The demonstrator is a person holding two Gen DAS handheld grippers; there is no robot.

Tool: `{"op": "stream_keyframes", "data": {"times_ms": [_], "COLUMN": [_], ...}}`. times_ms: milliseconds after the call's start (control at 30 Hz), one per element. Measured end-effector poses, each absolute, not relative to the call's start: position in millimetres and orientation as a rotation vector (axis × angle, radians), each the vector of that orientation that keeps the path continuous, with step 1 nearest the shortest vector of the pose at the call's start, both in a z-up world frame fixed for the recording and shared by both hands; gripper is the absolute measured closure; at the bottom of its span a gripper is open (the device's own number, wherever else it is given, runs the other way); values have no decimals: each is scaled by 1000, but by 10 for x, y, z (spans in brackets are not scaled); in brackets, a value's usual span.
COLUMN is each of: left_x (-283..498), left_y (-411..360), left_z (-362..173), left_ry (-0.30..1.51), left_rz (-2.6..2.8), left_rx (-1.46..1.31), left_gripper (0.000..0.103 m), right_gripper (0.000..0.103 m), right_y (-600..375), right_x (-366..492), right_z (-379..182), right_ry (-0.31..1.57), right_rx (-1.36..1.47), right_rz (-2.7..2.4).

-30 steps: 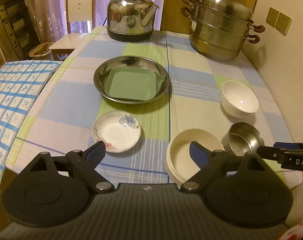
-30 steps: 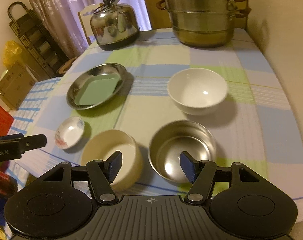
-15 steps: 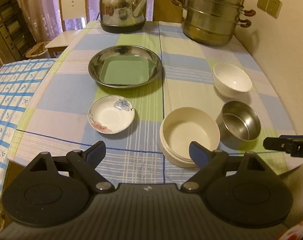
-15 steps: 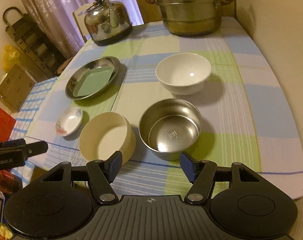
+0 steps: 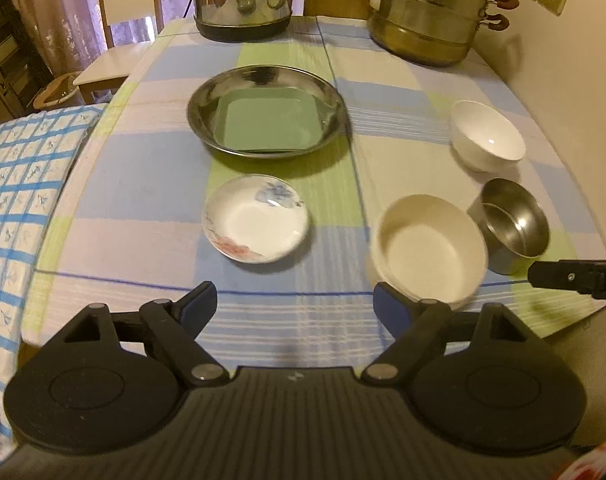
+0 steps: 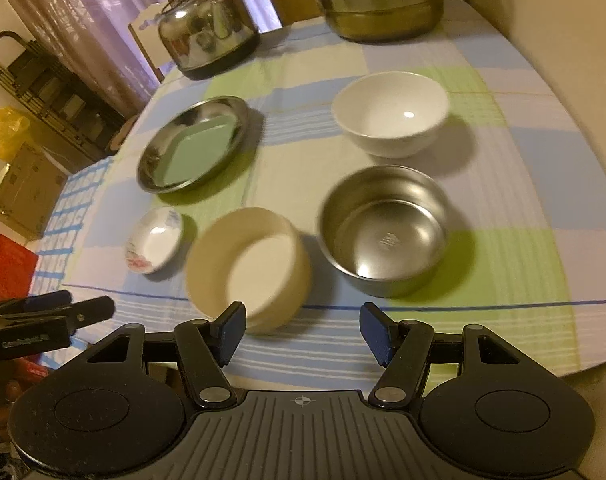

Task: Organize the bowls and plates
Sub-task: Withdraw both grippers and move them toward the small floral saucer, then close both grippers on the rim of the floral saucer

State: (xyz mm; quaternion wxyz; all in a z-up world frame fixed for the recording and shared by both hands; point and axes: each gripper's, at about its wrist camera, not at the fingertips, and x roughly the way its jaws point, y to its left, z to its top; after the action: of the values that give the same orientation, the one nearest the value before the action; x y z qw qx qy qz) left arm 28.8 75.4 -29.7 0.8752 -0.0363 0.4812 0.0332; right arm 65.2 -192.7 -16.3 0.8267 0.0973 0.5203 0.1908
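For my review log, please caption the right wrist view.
Open right gripper above the checked tablecloth, facing a cream round bowl, steel bowl and white ceramic bowl.

Both claws angle steeply downward, the left claw [image 5: 295, 306] spread wide with its jaws just easing inward on nothing, the right claw [image 6: 303, 330] held partly apart, nothing between its pads either.
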Motion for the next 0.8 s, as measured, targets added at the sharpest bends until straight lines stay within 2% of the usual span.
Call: {"op": "stream_keyframes", "data": {"times_ms": [300, 433, 633, 800], "left_x": [553, 686, 928, 1102], "left_y": [1284, 1473, 1647, 1742], "left_z": [-362, -421, -581, -734], "left_ry": [1007, 1013, 1035, 1056], "left_rz": [64, 47, -4, -54], "left_rx": [-53, -38, -10, 15], "left_gripper": [24, 25, 36, 40], "right_gripper": [40, 48, 57, 63], "right_y": [-1296, -958, -449, -121], "right_x": [767, 868, 1059, 1220], "right_z": [-141, -180, -336, -575], "right_ry": [1057, 1042, 1049, 1099], "right_rx": [208, 187, 148, 122], "right_rz": [442, 467, 476, 446]}}
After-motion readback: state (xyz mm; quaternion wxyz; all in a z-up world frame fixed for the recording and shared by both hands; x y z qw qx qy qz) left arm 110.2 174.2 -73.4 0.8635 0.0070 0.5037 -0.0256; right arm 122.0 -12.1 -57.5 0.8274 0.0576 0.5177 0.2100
